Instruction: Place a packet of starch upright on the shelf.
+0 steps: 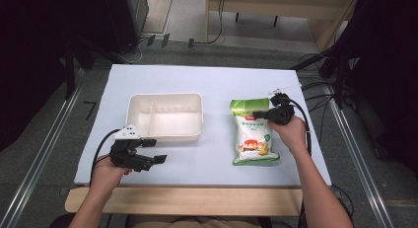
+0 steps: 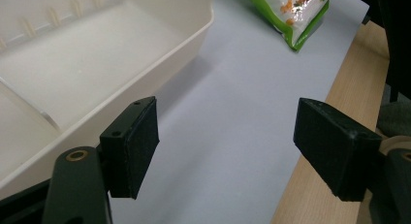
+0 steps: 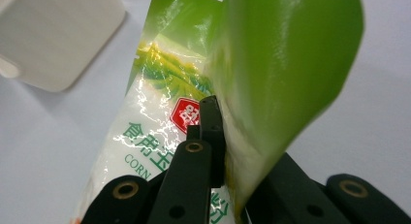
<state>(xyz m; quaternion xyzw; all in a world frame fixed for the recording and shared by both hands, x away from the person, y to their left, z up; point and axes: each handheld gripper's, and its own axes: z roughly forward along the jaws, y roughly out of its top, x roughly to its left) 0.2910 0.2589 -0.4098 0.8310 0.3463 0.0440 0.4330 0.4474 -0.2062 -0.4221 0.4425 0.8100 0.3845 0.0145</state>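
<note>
We see a white mat [image 1: 197,159] covering most of the wooden table [image 1: 187,201], whose bare edge shows along the near side. Between the tray [image 1: 165,134] and the bag [image 1: 253,134] lies an open strip of mat, and the far half of the mat is open too.

The tray is cream plastic, rectangular with rounded corners and ribbed inner walls; a divider splits it into a narrow and a wide compartment, and we see nothing in either.

The bag is glossy film, green at the top and bottom, white in the middle, printed "CORN". It lies flat on the mat, right of the tray.

Our left gripper [image 1: 154,151] hovers at the tray's near left corner, jaws spread wide. Our right gripper [image 1: 258,114] pinches the bag's upper right edge, the green film curling up beside the jaws.
</note>
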